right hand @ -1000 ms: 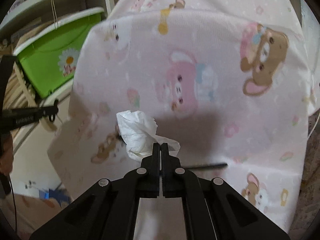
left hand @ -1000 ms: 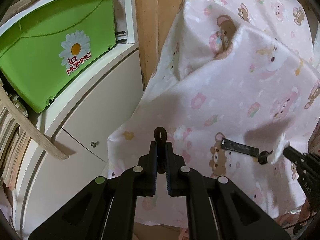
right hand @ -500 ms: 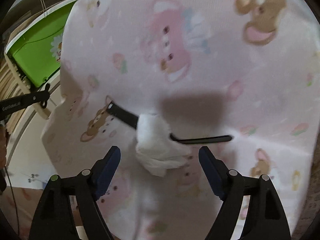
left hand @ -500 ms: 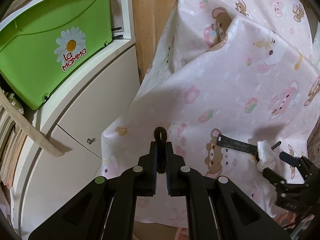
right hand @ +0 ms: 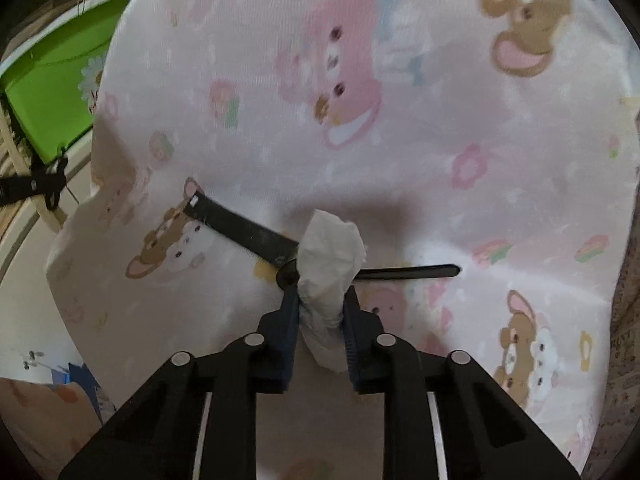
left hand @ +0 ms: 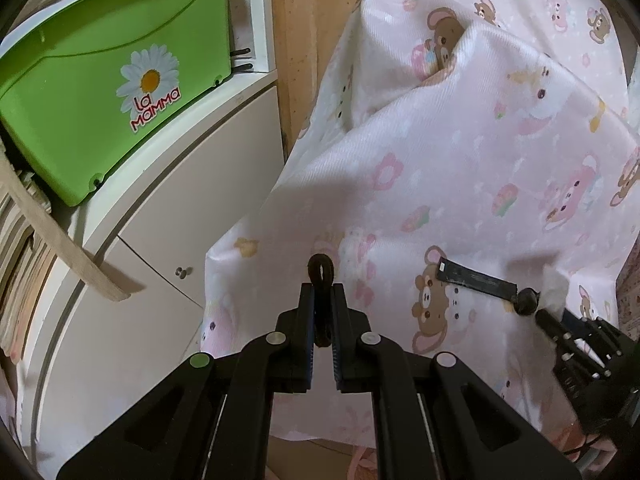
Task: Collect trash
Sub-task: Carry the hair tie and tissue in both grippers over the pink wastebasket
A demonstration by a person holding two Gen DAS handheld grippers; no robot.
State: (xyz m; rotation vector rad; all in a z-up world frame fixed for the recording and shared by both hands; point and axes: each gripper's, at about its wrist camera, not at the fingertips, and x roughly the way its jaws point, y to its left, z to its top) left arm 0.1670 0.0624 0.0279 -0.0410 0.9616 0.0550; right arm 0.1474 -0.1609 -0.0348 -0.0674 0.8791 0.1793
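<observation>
Left hand-held gripper (left hand: pixel 321 300) shut (tilted down), right hand-held gripper (right hand: pixel 320 300) just closing

Left wrist view: a green plastic bin (left hand: pixel 108 92), up and to the left of the left claw (left hand: pixel 322 312), carries on its front wall a sticker (left hand: pixel 150 82) showing a white daisy with an orange centre. Beneath the flower stand the words "La MaMMa" in red letters edged in white, set on two lines that slant upward to the right.

Right wrist view: the same bin (right hand: pixel 44 92) appears far to the upper left of the right claw (right hand: pixel 320 308); only part of the daisy shows there, and its lettering is too small and cut off to read.

No other text, number or sign is legible in either view.
</observation>
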